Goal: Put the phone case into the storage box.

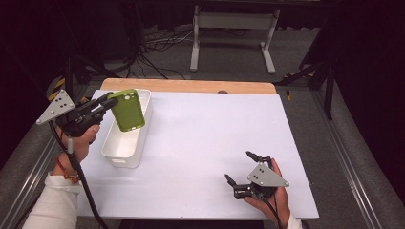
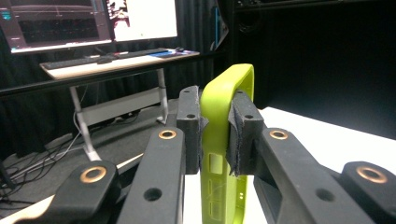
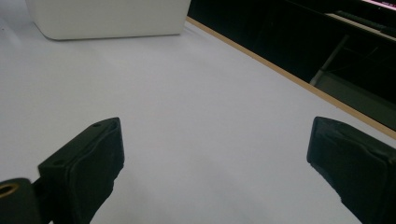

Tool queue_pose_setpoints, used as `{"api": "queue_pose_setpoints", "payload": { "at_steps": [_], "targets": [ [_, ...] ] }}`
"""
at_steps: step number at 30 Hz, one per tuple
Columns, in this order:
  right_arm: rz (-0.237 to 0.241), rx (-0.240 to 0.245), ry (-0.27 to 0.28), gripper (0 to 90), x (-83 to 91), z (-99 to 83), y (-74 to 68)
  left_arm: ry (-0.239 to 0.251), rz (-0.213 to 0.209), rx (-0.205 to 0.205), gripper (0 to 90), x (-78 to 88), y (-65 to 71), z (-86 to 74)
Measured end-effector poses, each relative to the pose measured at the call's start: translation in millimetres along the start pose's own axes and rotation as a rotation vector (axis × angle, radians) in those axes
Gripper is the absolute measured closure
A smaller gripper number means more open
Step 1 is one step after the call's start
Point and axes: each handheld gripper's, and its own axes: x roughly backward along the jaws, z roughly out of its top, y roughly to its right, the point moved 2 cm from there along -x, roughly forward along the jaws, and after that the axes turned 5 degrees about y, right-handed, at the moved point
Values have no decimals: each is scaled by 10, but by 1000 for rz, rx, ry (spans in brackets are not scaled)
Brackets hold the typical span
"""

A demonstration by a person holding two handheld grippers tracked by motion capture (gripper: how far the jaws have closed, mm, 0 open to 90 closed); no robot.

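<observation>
The green phone case (image 1: 127, 109) hangs in the air above the far end of the white bin (image 1: 125, 143), tilted, with its camera cutout uppermost. The left gripper (image 1: 106, 102) has its fingers (image 2: 243, 135) clamped on the case's edge, one pad on each side of the thin wall. The bin stands on the left part of the white tabletop (image 1: 210, 138). Well apart, near the front right edge, the right gripper (image 1: 241, 168) rests low in the person's hand with its fingers (image 3: 88, 158) spread wide and nothing between them.
</observation>
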Motion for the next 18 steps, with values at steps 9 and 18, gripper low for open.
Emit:
{"api": "queue_pose_setpoints", "payload": {
  "at_steps": [9,18],
  "targets": [
    [20,6,-17,51,-42,-25,-5,-22,15,-14,776,-155,-222,28],
    [15,-5,-27,52,-75,-34,15,-64,36,-18,776,-350,-437,-31]
  ]
}}
